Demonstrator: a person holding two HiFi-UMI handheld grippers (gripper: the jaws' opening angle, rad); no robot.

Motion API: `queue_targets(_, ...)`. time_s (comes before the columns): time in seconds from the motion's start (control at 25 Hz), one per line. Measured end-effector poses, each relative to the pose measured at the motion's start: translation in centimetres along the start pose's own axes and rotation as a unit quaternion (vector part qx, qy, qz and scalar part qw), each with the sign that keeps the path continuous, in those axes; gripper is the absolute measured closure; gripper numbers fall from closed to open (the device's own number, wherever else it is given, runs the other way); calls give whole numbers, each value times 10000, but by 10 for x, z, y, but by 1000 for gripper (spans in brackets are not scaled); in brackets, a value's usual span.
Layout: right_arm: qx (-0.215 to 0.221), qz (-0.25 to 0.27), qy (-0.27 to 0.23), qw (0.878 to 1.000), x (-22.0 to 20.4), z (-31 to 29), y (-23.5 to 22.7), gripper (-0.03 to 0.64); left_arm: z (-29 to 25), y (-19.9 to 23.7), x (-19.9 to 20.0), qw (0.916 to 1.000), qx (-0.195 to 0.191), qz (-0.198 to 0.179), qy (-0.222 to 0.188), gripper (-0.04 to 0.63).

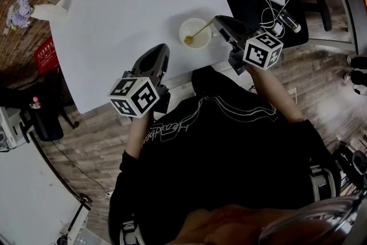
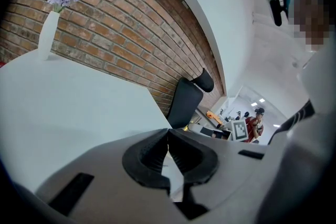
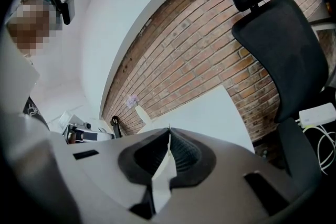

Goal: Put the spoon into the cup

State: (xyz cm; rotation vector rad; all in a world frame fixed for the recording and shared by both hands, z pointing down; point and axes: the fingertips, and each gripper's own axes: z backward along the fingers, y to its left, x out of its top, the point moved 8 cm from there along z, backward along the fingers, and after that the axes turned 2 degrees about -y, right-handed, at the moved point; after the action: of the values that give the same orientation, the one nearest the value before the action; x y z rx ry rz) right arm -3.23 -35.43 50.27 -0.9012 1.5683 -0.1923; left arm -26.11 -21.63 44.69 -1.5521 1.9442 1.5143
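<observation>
The spoon (image 1: pixel 199 31) is resting bowl-down in the cup (image 1: pixel 192 23), near the lower-right edge of the table (image 1: pixel 132 8). Its long axis is slanting up-right, with the handle pointing straight at the right gripper (image 1: pixel 218 21). That gripper's jaws are pressing together, seemingly pinching the handle's tip. The left gripper (image 1: pixel 161 49), jaws closed on nothing, is hovering lower left, farther off.
</observation>
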Motion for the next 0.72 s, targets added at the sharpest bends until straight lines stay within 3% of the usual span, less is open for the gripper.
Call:
queue_targets(0.28, -1, -89, -82, 9999, -1, 1, -3, 611, 0, 1, -2, 10000, 2, 10, 16, 591)
queue_targets(0.44, -150, -75, -173, 9997, 1, 4, -3, 545, 3, -1, -3, 10000, -13, -1, 5, 591)
queue_targets(0.6, -372, -10, -320, 9988, 7, 14, -2, 551, 8, -7, -3, 10000, -48, -39, -65, 591)
queue_targets(0.72, -423, 0, -514, 9978, 16, 27, 3, 592, 14, -14, -2, 9998, -75, -79, -139, 591)
